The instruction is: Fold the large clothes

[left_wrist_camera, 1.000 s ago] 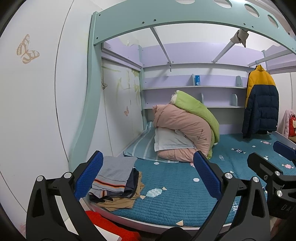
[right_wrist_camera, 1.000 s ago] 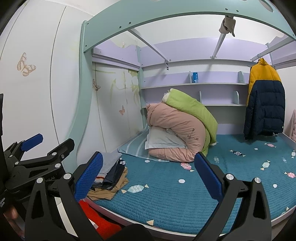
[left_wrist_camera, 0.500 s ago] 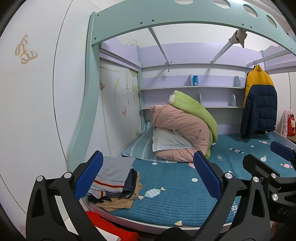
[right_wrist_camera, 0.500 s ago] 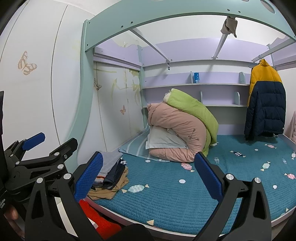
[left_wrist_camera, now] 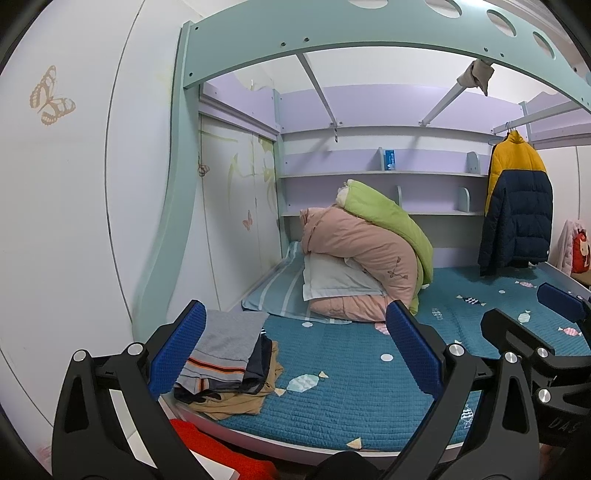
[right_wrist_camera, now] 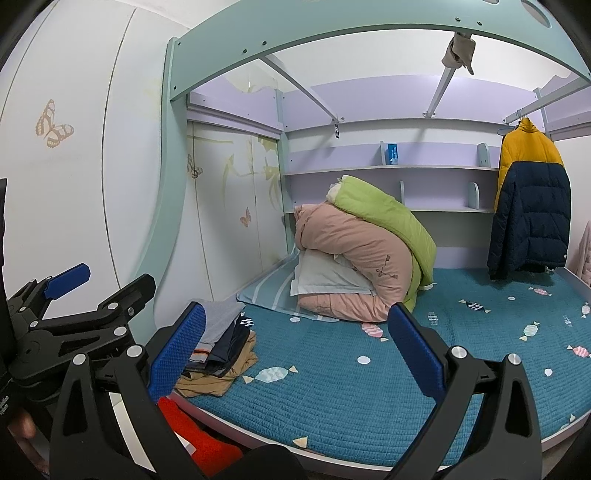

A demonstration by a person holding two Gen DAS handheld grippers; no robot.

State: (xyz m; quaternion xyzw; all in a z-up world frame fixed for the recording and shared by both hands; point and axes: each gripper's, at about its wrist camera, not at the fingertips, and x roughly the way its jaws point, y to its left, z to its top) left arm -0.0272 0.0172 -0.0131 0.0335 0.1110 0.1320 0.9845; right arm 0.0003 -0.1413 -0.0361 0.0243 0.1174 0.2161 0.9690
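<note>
A stack of folded clothes (left_wrist_camera: 229, 354) (right_wrist_camera: 218, 345), grey on top over dark and tan pieces, lies at the near left corner of the teal quilted bed (left_wrist_camera: 351, 373) (right_wrist_camera: 369, 387). My left gripper (left_wrist_camera: 295, 347) is open and empty, held in front of the bed edge, its left pad beside the stack. My right gripper (right_wrist_camera: 295, 347) is also open with nothing between its pads. Each gripper shows at the side of the other's view. A red cloth (left_wrist_camera: 218, 454) (right_wrist_camera: 192, 439) lies low below the bed edge. A yellow and navy jacket (left_wrist_camera: 517, 199) (right_wrist_camera: 532, 206) hangs at the right.
Rolled pink and green quilts (left_wrist_camera: 365, 258) and a white pillow (left_wrist_camera: 332, 280) are piled at the head of the bed. Purple shelves (left_wrist_camera: 384, 175) run along the back wall. A pale green arch frame (left_wrist_camera: 332, 33) spans overhead. White wardrobe doors (left_wrist_camera: 74, 221) stand at the left.
Both views have shifted slightly; the bed and the folded stack sit a little lower and closer. Both grippers stay open and empty.
</note>
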